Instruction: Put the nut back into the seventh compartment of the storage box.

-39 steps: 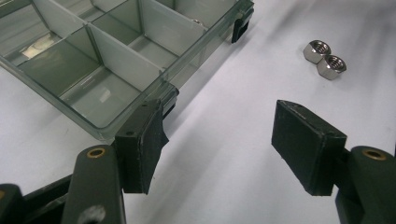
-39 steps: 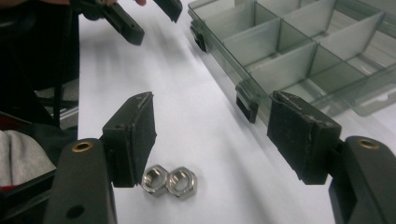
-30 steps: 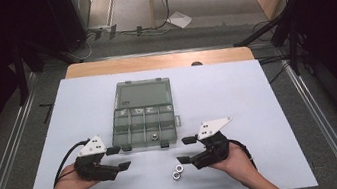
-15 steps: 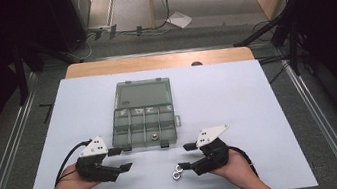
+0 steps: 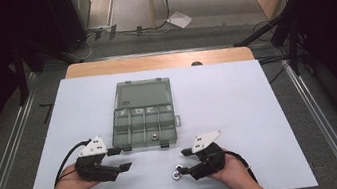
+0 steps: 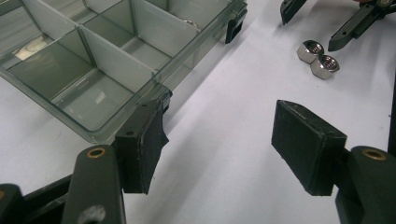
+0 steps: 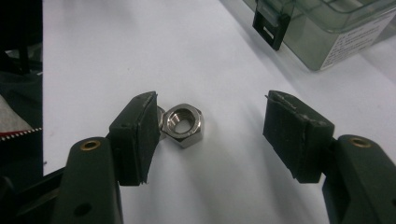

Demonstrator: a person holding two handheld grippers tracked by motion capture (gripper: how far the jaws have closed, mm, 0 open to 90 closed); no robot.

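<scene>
The right gripper (image 7: 210, 140) stands with its jaws spread and has just been closing; two steel hex nuts (image 5: 178, 172) lie touching on the white table sheet (image 5: 240, 114), one between the pads, ungripped. The left gripper (image 6: 224, 154) is spread wide, holding nothing, one pad at the corner of the clear compartment box (image 5: 144, 116). Since a second ago the right gripper has drawn nearer over the nuts; the left stayed put

Bright overhead light, white mat glaring, dark surroundings, soft shadows, slight close-up blur
</scene>
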